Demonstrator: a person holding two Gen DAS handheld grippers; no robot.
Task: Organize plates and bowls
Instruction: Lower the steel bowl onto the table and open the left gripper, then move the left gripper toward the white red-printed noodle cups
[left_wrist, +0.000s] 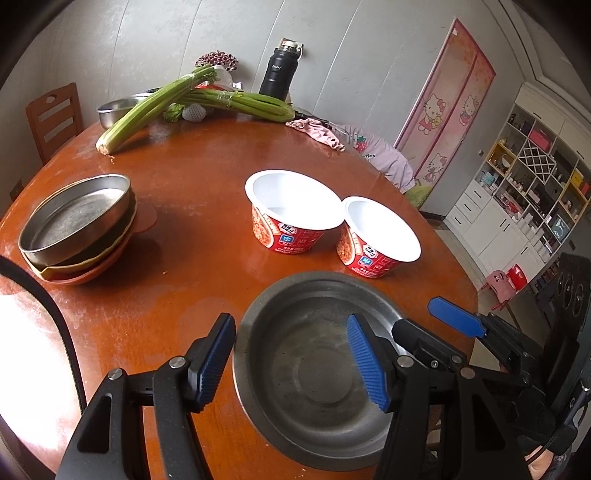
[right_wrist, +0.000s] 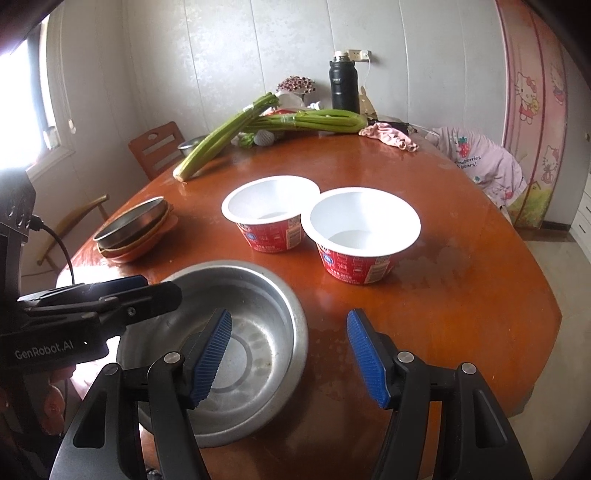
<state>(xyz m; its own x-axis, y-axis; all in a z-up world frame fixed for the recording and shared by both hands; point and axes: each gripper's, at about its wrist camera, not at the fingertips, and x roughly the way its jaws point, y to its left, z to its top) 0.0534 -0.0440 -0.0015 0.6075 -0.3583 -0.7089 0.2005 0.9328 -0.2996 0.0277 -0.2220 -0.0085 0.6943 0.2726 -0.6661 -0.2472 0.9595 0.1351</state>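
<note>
Here, one round wooden table (right_wrist: 461, 295) carries all the dishes. One steel bowl (left_wrist: 314, 369) sits alone at the near edge. Beyond it stand two red-and-white paper bowls (right_wrist: 271, 218) (right_wrist: 360, 236), upright, empty, rims touching or nearly so. At the left edge, one stack of plates (left_wrist: 77, 229) is topped by a steel plate, with a darker one and an orange one under it; the exact count in the stack is unclear. At the far side lie two bunches of celery (left_wrist: 155, 103), one black flask (left_wrist: 277, 72) and one pink cloth (left_wrist: 317, 131).

The left hand-held gripper (left_wrist: 295, 365) straddles the steel bowl's left rim, jaws spread, pads not pressing it. The right hand-held gripper (right_wrist: 290, 360) straddles the bowl's right rim, jaws spread as well, clasping nothing.
</note>
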